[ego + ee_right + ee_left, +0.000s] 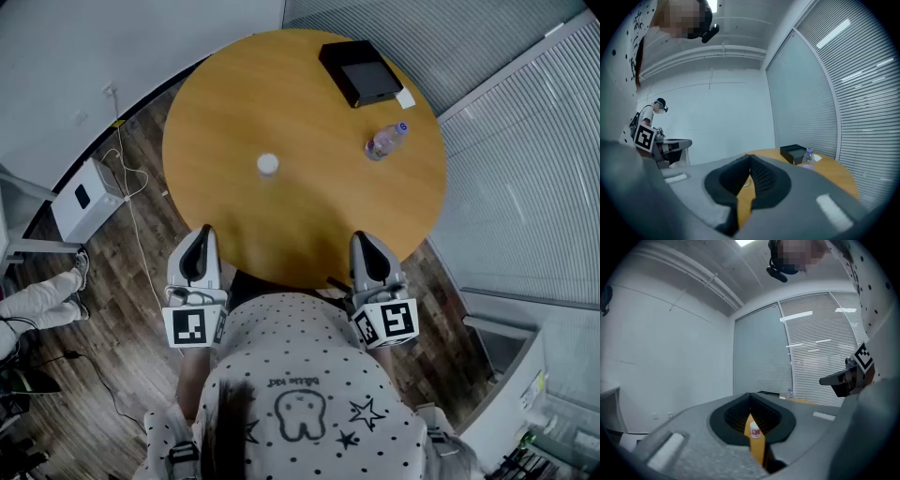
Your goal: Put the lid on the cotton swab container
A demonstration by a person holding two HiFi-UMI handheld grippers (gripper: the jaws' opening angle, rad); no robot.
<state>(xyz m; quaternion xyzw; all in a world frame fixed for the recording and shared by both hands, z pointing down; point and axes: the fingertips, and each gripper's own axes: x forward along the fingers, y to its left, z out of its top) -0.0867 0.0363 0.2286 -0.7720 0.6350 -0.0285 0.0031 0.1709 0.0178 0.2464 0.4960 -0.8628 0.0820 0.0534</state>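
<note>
Head view: our left gripper [203,232] and right gripper [360,237] point level at the near edge of the round table [216,112]; the cotton swab container [268,166] stands mid-table, well apart. Left gripper view: jaws closed, empty. Right gripper view: jaws together, holding nothing.

Small round cotton swab container [268,165], white, standing upright on the round wooden worktop [216,206]. Sits about mid-worktop, slightly left of centre and nearer the far side than the near edge. Seen from low on the left side [755,430]: white top, red label wrapped round the body. Too tiny to tell whether the lid is on it or not.
</note>
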